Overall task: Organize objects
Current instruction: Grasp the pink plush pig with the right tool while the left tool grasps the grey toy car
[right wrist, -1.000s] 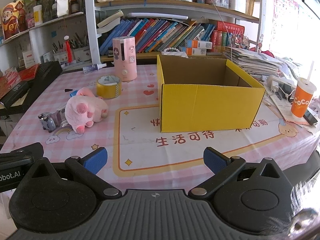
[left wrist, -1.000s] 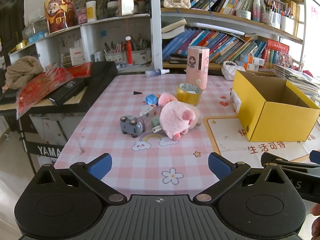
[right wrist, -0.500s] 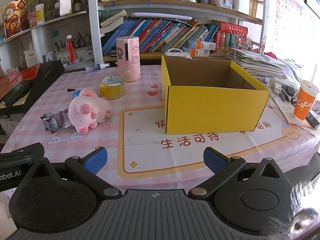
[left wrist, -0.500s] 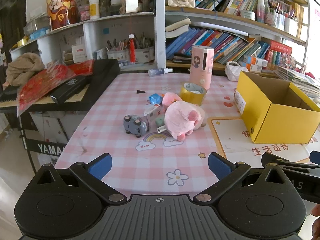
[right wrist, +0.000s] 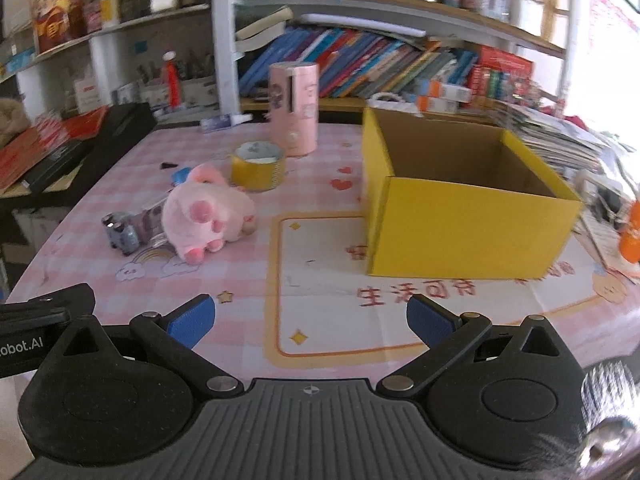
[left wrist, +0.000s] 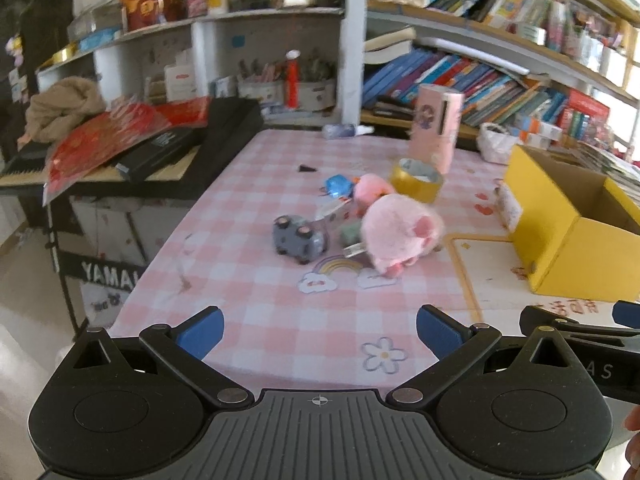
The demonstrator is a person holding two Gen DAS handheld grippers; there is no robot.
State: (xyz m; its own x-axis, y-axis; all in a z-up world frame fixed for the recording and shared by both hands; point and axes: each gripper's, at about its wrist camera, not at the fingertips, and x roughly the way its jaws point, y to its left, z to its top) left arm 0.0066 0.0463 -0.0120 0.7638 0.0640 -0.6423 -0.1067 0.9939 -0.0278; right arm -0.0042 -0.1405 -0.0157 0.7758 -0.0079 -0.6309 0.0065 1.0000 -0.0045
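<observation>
My left gripper (left wrist: 318,330) and right gripper (right wrist: 310,320) hang wide apart, empty. Beyond, the pink plush pig (left wrist: 400,232) crowds the grey toy car (left wrist: 298,238); a careless grab could snag both. The yellow box (right wrist: 464,224) waits farther right, open.

Both grippers brought forward over the table

The left gripper (left wrist: 319,328) and right gripper (right wrist: 311,317), jaws spread wide as before, have been carried closer to the objects: the pink plush pig (left wrist: 400,232), grey toy car (left wrist: 298,238) and yellow box (right wrist: 464,204) are seen larger than a second ago, and both views are now blurred by motion.
</observation>
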